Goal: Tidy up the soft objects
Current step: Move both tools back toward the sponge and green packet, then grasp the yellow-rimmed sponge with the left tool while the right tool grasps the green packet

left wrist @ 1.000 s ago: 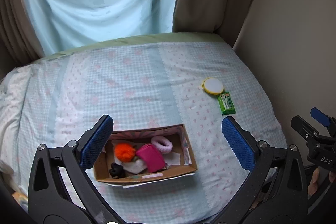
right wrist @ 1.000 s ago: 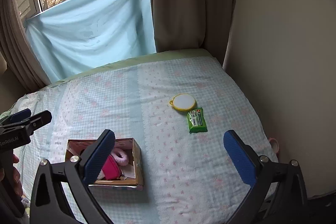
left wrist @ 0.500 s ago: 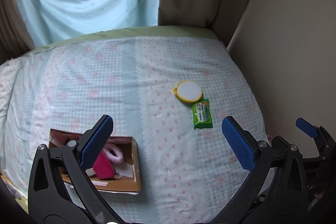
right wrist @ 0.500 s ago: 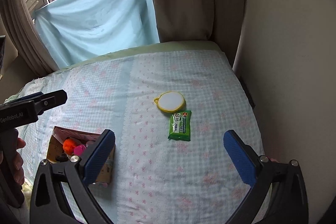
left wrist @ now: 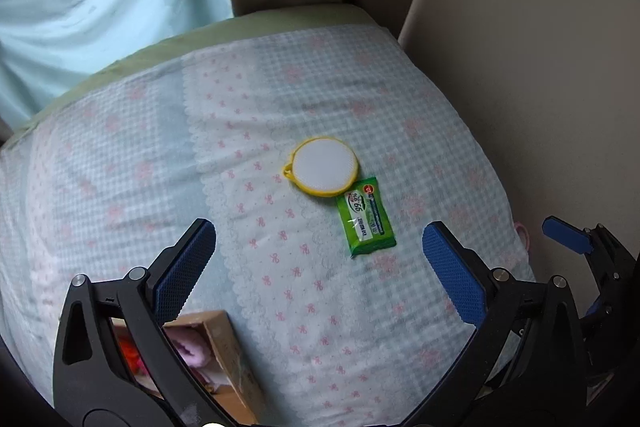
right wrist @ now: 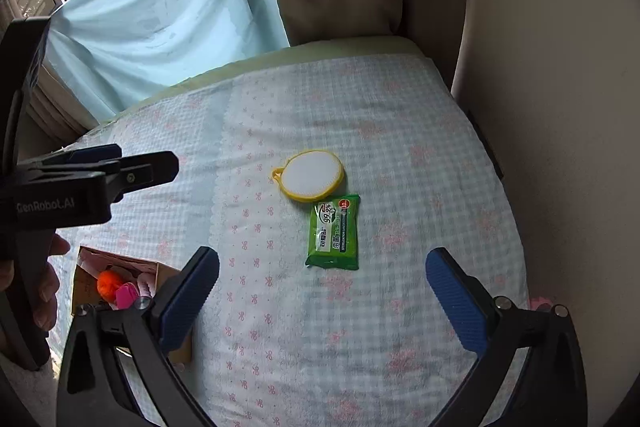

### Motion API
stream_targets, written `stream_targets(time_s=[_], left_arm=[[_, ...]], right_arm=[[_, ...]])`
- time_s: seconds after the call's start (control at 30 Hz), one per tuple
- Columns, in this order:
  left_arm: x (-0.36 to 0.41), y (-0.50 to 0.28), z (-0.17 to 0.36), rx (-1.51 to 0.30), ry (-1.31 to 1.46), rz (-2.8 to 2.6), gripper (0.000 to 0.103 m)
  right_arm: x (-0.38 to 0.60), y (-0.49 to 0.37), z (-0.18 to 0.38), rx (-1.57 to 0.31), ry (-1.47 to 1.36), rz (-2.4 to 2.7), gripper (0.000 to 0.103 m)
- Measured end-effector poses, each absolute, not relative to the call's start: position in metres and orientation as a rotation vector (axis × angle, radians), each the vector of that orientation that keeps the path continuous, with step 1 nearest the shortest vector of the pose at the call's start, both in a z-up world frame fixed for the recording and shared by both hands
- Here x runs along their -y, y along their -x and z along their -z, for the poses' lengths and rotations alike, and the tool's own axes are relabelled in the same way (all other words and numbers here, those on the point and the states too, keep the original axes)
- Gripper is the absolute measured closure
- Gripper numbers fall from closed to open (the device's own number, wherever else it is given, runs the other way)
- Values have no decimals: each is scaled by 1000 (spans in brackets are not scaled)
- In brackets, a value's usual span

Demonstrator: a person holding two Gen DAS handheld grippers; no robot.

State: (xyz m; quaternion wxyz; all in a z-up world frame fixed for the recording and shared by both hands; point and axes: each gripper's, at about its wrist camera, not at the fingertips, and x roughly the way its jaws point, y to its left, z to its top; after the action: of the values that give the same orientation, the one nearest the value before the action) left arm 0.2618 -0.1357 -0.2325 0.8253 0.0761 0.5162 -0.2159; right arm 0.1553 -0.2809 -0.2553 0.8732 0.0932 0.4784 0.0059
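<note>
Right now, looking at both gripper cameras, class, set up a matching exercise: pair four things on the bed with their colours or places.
Column one:
1 wet wipes pack
2 round sponge pad
3 pompom
4 cardboard box

Column two:
A orange, inside the box
B white with a yellow rim
C green, lying on the sheet
D brown, at the near left of the bed

Pairs: 1-C, 2-B, 3-A, 4-D
</note>
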Motion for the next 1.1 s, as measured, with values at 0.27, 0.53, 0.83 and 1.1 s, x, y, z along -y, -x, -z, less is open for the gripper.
stream_targets(time_s=[0.27,0.53,0.83,1.1], left_arm=[[177,-331,324,-1211,-322,705,0],[208,-375,436,-1218,-523,885,0],[228,-401,487,-1153,-623,992,0],[239,-433,496,-1163,-592,1010,0]], right_arm=[[278,-194,324,-1065,-232,18,0],[261,-229,413,-1116,-209,39,0],[252,-264,475,-1132,-142,85,0],[251,-288,487,-1132,-149,104,0]])
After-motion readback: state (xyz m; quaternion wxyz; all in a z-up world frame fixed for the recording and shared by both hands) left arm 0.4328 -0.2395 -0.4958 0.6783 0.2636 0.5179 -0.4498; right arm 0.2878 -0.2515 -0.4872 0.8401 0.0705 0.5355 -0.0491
